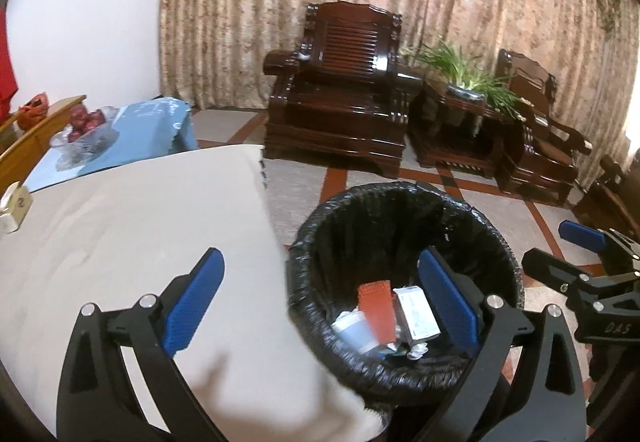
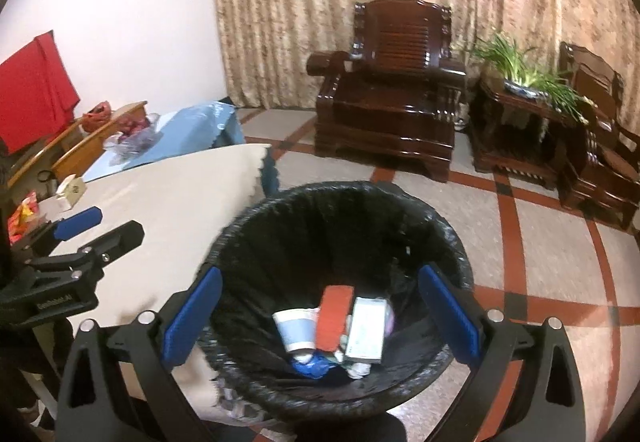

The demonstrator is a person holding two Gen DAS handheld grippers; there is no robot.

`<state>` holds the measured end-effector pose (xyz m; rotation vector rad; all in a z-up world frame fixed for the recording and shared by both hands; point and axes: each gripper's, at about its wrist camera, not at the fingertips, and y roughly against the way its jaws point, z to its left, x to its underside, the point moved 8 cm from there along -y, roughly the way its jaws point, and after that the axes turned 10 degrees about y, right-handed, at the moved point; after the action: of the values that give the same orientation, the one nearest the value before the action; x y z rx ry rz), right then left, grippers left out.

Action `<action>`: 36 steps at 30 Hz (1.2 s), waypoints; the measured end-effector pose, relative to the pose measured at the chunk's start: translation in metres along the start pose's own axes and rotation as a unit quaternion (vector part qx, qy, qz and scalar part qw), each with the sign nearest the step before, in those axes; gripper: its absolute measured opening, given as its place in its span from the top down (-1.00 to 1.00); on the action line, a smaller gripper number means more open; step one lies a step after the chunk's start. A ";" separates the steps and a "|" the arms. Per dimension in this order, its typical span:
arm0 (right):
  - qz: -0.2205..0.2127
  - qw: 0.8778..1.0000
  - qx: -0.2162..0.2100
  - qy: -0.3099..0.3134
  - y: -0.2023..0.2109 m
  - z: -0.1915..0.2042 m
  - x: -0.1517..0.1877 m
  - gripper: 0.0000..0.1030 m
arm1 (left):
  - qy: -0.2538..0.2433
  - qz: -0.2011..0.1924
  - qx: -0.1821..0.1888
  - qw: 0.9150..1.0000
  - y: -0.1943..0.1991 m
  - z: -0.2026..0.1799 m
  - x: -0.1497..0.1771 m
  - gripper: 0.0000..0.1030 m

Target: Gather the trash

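Both tools released, nothing gripped: left tool [image 1: 320,306], right tool [image 2: 320,316] above black-lined bin [image 2: 340,209]. Trash inside (red box [image 2: 334,318], cup [image 2: 296,328]). Next: lift clear of liner, return to table [image 1: 120,226].

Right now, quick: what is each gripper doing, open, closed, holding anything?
Left gripper: open, holding nothing, above the edge of the trash bin.
Right gripper: open, holding nothing, over the bin's mouth.
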<state>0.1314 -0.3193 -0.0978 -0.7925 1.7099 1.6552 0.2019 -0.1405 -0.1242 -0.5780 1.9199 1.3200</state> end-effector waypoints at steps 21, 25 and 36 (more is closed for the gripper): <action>-0.037 0.998 -0.016 0.038 0.060 0.055 -0.035 -0.88 | 0.024 -0.056 -0.048 0.997 0.106 0.034 -0.020 -0.86; -0.039 0.998 -0.018 0.040 0.064 0.061 -0.037 -0.88 | 0.030 -0.062 -0.057 0.996 0.114 0.038 -0.022 -0.86; -0.044 0.998 -0.019 0.040 0.071 0.068 -0.040 -0.88 | 0.026 -0.071 -0.066 0.995 0.127 0.039 -0.025 -0.86</action>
<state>0.1025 -0.2487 -0.0236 -0.9520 1.6766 1.6203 0.1401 -0.0583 -0.0372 -0.8073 1.8057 1.3582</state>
